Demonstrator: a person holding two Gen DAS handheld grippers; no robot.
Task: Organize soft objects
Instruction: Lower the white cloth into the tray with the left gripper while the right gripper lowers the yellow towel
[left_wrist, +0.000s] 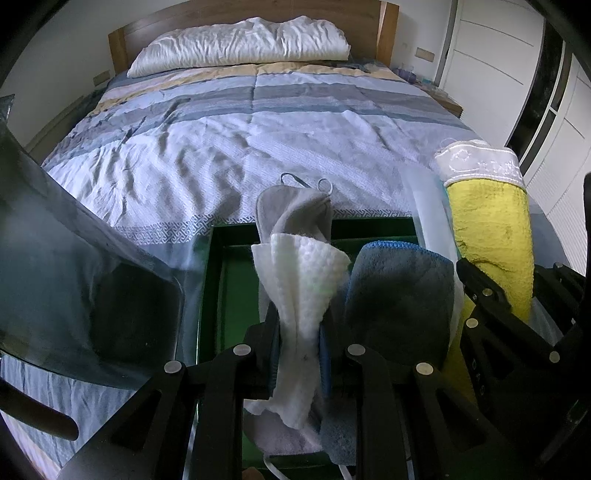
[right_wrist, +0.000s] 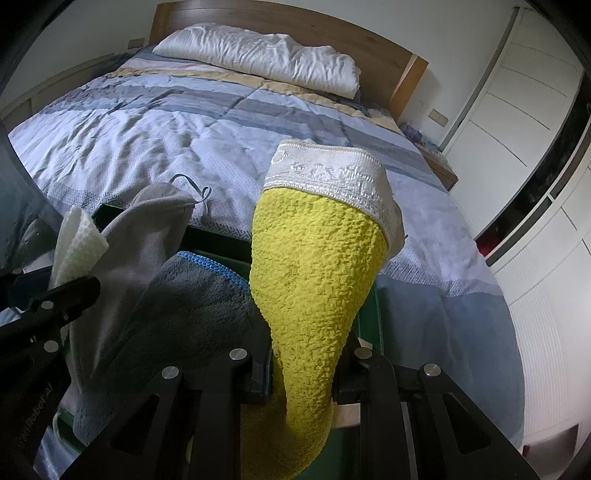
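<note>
The left gripper (left_wrist: 299, 350) is clenched on a bunch of cloths: a white cloth (left_wrist: 301, 280) in front, a light grey cloth (left_wrist: 295, 210) behind it and a dark grey, blue-edged cloth (left_wrist: 402, 291) beside it. The right gripper (right_wrist: 303, 373) grips a yellow towel (right_wrist: 314, 280) with a white band at its top. Both bunches stand up over a green tray (left_wrist: 229, 273) that lies at the foot edge of the bed (left_wrist: 229, 147). A white pillow (left_wrist: 240, 40) lies at the headboard.
</note>
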